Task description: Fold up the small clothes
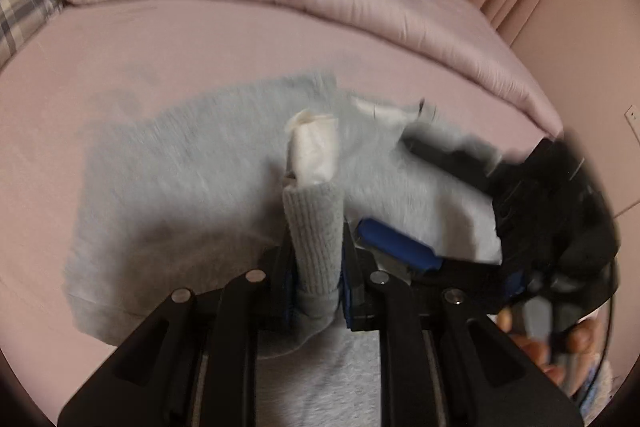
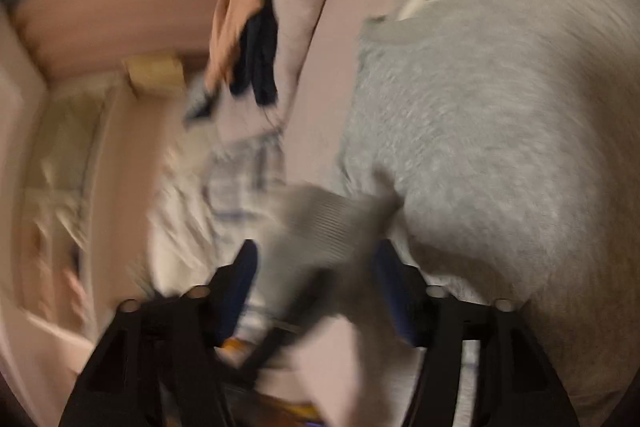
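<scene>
Left wrist view: the grey garment is spread on the pink bed sheet. Its ribbed cuff is clamped in the narrow jaws of the left gripper. The right gripper is seen beside the cuff.

Right wrist view, blurred: the right gripper jaws are set wide around ribbed fabric, unpressed. If the cuff is tugged sideways, the garment could be dragged into wrinkles.

Grey sweatshirt looks soft, fleecy cloth with ribbed-knit cuff; bedsheet smooth, matt fabric.
</scene>
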`<action>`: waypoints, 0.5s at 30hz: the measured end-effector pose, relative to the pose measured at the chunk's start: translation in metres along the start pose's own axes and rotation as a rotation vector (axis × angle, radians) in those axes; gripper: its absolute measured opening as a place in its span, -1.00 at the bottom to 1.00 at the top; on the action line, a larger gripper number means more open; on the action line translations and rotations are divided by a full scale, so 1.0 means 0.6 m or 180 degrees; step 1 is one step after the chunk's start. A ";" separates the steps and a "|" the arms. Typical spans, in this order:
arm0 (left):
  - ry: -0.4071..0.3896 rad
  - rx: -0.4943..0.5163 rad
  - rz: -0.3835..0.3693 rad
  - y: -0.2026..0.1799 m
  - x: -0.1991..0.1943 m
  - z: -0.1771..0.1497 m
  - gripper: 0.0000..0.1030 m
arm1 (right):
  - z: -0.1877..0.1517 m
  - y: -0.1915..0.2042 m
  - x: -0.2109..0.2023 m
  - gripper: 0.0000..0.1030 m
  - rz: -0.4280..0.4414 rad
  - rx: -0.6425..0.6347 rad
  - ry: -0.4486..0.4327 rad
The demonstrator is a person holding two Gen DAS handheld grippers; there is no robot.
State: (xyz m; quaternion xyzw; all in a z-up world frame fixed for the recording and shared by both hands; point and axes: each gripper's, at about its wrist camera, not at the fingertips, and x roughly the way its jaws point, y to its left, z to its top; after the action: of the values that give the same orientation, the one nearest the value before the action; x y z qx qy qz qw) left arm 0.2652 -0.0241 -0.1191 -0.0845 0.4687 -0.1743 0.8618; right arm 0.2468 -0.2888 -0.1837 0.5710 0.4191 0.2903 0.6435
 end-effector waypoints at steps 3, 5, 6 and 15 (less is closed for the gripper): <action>0.0120 0.0115 -0.0115 -0.021 0.017 -0.005 -0.37 | 0.006 -0.007 0.004 0.45 -0.0177 0.0109 0.0096; 0.0201 0.0256 -0.0180 -0.039 0.019 -0.010 -0.02 | 0.002 0.004 0.008 0.46 -0.0236 0.0033 0.0174; 0.0188 0.0345 -0.0194 -0.049 0.014 -0.012 0.01 | 0.000 0.011 0.006 0.46 -0.0266 -0.0013 0.0212; 0.0197 0.0228 -0.0191 0.012 -0.053 -0.058 0.03 | -0.003 0.029 0.016 0.07 -0.0918 -0.0490 0.0469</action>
State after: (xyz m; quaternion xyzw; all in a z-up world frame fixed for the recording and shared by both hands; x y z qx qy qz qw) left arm 0.2216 -0.0049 -0.1159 -0.0621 0.4858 -0.2192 0.8438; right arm 0.2518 -0.2767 -0.1686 0.4312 0.5192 0.2673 0.6878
